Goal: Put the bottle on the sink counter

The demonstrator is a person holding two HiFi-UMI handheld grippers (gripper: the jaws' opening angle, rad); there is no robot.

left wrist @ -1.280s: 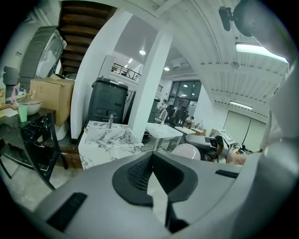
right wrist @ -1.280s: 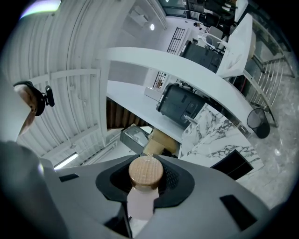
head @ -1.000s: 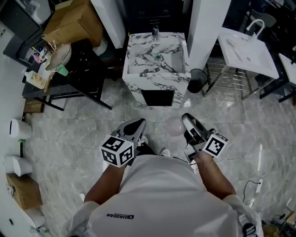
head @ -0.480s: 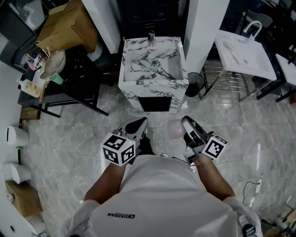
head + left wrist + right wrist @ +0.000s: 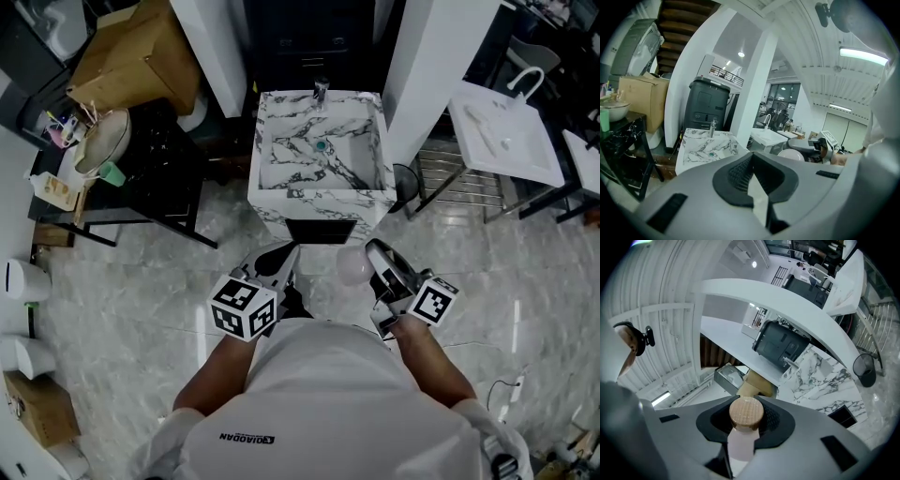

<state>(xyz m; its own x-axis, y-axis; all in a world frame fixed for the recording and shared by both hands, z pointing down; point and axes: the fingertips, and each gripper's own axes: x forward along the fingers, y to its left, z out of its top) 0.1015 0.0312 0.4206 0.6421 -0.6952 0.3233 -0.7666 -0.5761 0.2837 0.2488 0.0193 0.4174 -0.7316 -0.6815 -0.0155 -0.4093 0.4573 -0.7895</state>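
The bottle (image 5: 353,264) is pale pink with a round wooden cap (image 5: 746,412). My right gripper (image 5: 373,251) is shut on it, and the cap sticks out past the pads in the right gripper view. My left gripper (image 5: 285,253) is beside it, jaws together with nothing in them. Both are held above the marble floor, just short of the front of the white marble sink counter (image 5: 319,199). That counter has a basin with a green drain and a tap (image 5: 321,91) at the back. The same sink counter (image 5: 701,145) lies ahead and to the left in the left gripper view.
A black table (image 5: 150,178) with a bowl and clutter stands left of the sink, behind it a cardboard box (image 5: 141,52). White pillars (image 5: 422,56) flank the sink. A black bin (image 5: 405,183) and a white basin on a metal frame (image 5: 502,131) are to the right.
Both grippers and the person have moved forward toward the marble sink, which now lies closer ahead. The bottle stays in the right gripper; the left stays shut.
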